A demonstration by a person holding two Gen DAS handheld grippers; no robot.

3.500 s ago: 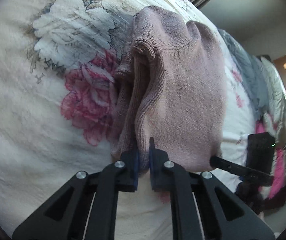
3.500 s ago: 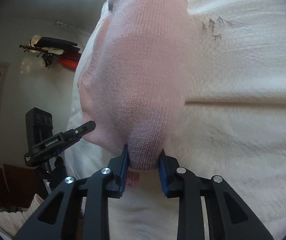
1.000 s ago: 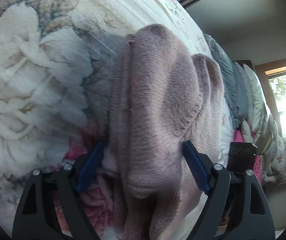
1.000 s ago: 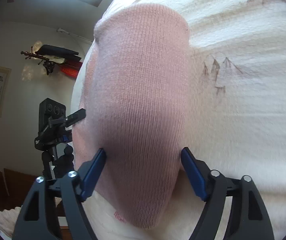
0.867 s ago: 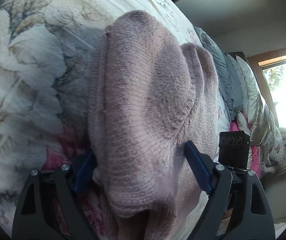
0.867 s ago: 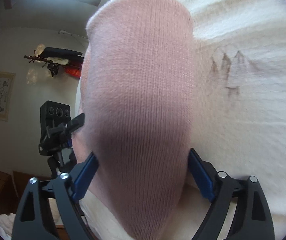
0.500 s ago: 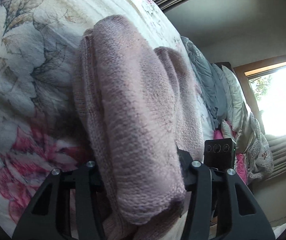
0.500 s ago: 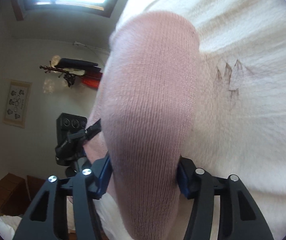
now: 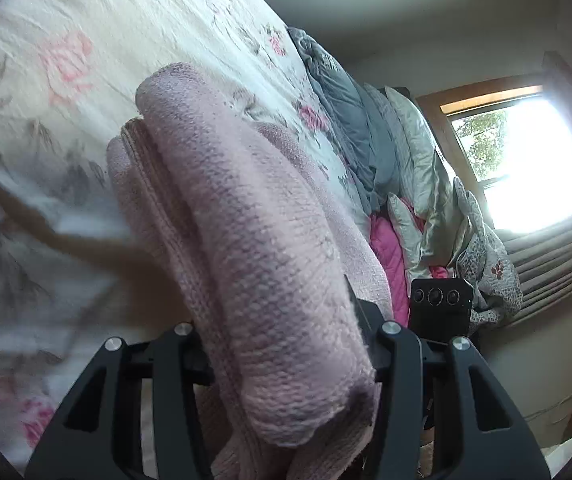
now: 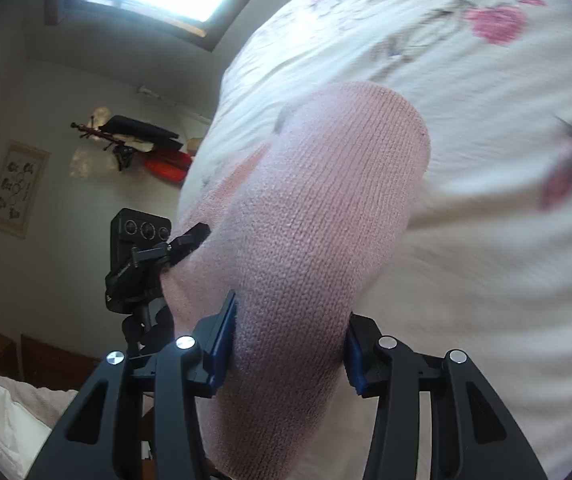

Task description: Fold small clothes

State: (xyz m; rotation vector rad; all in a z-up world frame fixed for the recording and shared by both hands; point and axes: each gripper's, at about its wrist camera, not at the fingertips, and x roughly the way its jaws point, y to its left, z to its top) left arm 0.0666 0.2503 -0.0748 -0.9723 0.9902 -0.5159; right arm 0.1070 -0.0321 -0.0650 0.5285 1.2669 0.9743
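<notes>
1. Each claw is closed around a thick end of the folded pink knitted garment (image 9: 253,240). The left claw (image 9: 286,344) clamps one bunched end, the right claw (image 10: 290,336) the other, and both sets of jaws are held partway open by the bulk of the wool.
2. The garment appears lifted off the white quilted bedspread with pink roses (image 9: 65,60), hanging between the two claws above the bed; the blurred bedding suggests movement.
3. The folding itself looks done. The step in hand seems to be carrying the bundle to a resting place.
4. The next move calls for lowering both ends level, so the layers do not slip apart, and then opening the jaws.
5. The bedspread offers wide bare room under and ahead of the garment. The heap of grey and silver pillows (image 9: 366,136) lies well apart, toward the bright window (image 9: 526,152).
</notes>
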